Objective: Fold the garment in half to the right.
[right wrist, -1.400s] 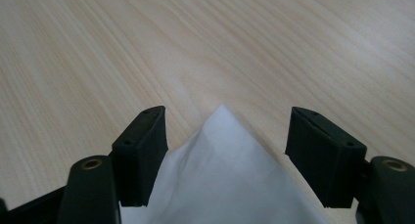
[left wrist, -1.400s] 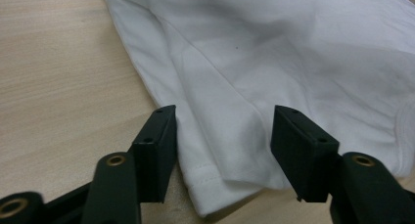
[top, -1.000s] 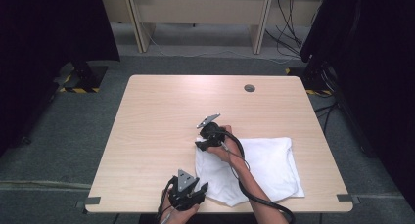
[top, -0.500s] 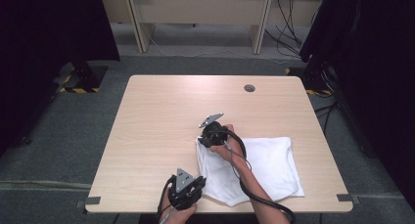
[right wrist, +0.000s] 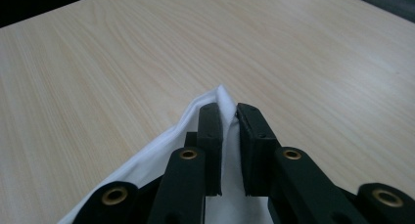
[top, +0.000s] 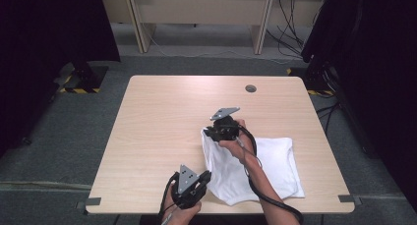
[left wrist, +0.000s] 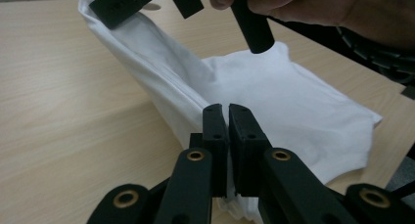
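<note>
While both grippers pinch it, a white garment (top: 265, 166) lies half lifted on the wooden table (top: 162, 117).

Most of the cloth rests flat at the table's near right part; its left edge is raised off the wood. The right gripper (top: 214, 132) has its jaws nipped tight on the far corner, having just been closing on the cloth. The left gripper (top: 204, 178), jaws pressed together, clamps the near corner by the table's front edge.
</note>
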